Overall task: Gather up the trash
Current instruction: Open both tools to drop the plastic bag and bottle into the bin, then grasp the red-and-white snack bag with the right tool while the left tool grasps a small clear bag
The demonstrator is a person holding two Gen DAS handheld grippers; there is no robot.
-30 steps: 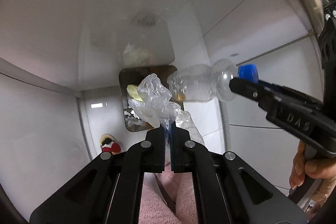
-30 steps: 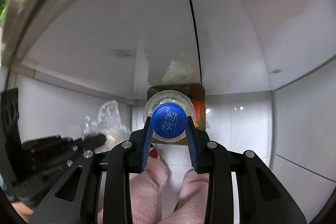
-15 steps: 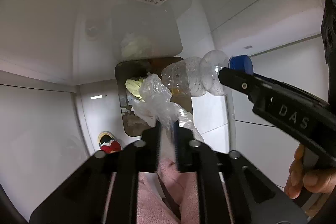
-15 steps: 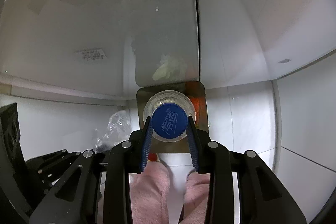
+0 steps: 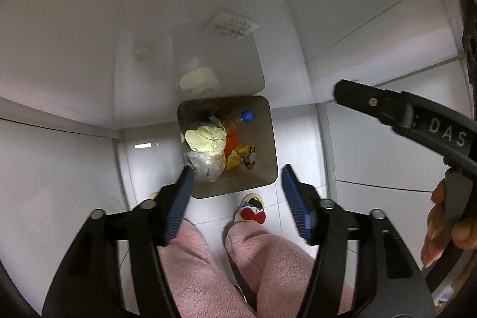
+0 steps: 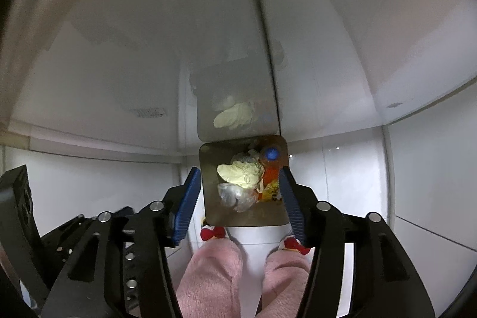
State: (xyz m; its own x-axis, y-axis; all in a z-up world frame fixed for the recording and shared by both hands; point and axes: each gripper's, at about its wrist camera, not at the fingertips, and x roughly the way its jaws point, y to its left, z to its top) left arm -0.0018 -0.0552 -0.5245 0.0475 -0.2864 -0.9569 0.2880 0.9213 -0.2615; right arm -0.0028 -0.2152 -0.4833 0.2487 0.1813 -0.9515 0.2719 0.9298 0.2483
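A metal trash bin (image 5: 269, 166) stands on the white floor below me, seen from above; it also shows in the right wrist view (image 6: 208, 198). Inside lie a clear plastic bag (image 5: 208, 167) (image 6: 235, 195), a clear bottle with a blue cap (image 5: 248, 115) (image 6: 270, 153), yellowish crumpled paper (image 5: 205, 137) and orange and yellow wrappers (image 5: 240, 155). My left gripper (image 5: 237, 189) is open and empty above the bin's near edge. My right gripper (image 6: 238, 192) is open and empty above the bin; it also shows at the right of the left wrist view (image 5: 387, 109).
The bin stands against white glossy cabinet doors (image 5: 149, 20) that mirror its contents. The person's pink-trousered legs (image 5: 268, 258) and slippers with red bows (image 5: 252, 213) stand just in front of the bin on white floor tiles (image 5: 372, 154).
Both grippers have opened. The plastic bag has dropped from the left gripper and the bottle from the right gripper; both now lie in the bin.
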